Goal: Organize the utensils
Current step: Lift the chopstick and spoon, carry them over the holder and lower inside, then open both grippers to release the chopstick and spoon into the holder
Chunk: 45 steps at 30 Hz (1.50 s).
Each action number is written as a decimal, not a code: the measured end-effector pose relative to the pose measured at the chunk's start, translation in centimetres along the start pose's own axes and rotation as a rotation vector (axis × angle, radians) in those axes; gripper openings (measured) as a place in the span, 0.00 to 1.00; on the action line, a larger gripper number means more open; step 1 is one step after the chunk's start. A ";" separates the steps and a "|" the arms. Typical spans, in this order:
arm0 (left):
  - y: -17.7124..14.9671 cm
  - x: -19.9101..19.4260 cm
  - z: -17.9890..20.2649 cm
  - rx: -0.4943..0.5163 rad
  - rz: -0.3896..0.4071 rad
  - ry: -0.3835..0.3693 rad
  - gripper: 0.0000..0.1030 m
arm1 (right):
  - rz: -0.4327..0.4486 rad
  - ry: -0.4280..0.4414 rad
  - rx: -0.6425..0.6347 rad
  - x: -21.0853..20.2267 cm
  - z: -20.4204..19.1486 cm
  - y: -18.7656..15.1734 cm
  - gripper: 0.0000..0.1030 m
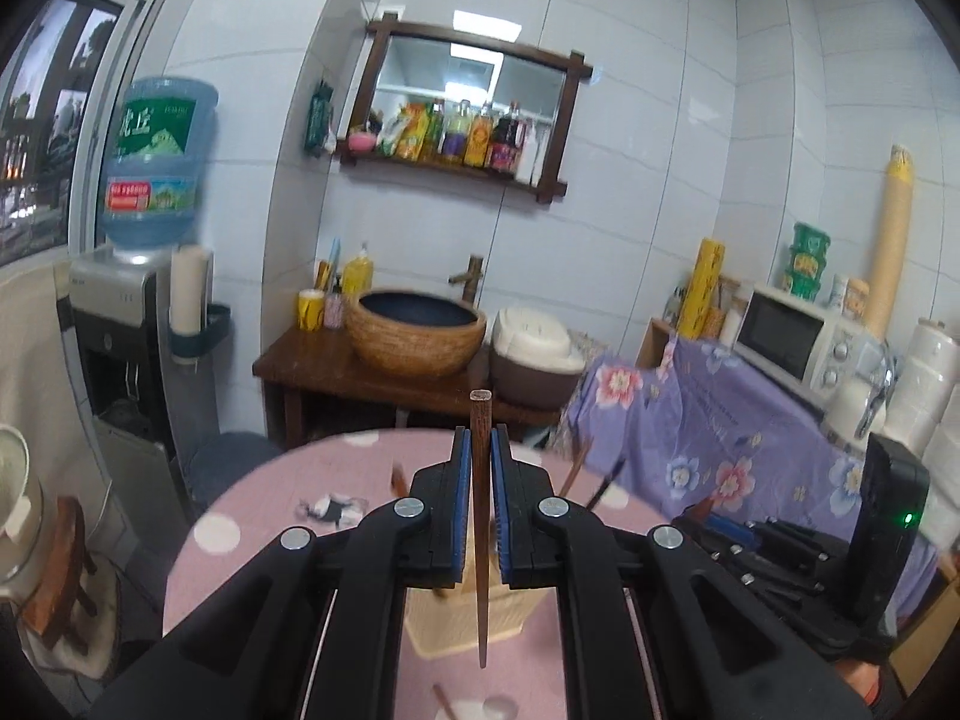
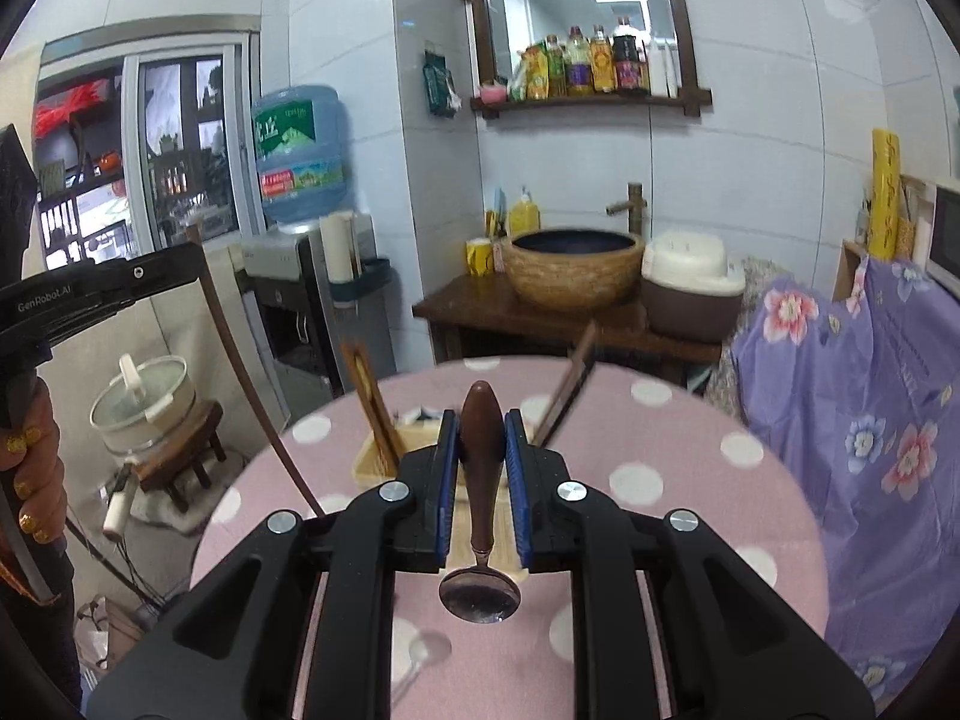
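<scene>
Above the beige holder (image 1: 465,618), left gripper (image 1: 480,504) pinches a chopstick (image 1: 480,540), right gripper (image 2: 480,480) clamps a spoon (image 2: 480,591) — either thin, upright utensil may pivot and miss the compartment.

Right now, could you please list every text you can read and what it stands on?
"GenRoboT.AI": on the black body of the left tongs' device, last letters cut short.
Water jug labels: large green characters, too blurred to read.
Shelf bottles: labels too small.
</scene>
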<state>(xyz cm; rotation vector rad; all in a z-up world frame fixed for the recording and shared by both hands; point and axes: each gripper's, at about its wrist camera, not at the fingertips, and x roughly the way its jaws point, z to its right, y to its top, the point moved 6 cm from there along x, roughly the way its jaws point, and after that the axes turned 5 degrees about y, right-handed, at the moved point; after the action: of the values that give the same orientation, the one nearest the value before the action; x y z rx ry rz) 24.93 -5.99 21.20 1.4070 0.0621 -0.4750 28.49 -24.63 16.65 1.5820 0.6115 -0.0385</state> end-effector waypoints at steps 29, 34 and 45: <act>-10.1 11.8 -2.0 0.001 -0.157 0.152 0.06 | -0.070 -0.091 0.048 11.0 1.3 -6.5 0.16; -10.3 10.0 -1.6 0.018 -0.138 0.125 0.08 | -0.012 -0.104 0.011 9.3 1.0 -6.8 0.22; -17.2 4.4 -4.9 -0.025 -0.175 0.175 0.73 | -0.069 -0.122 -0.002 4.5 -1.1 -12.8 0.43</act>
<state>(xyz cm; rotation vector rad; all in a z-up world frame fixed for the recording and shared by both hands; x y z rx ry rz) 23.99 -4.03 2.87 1.4218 0.3334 -0.4925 26.85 -22.28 3.28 1.5439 0.5703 -0.1848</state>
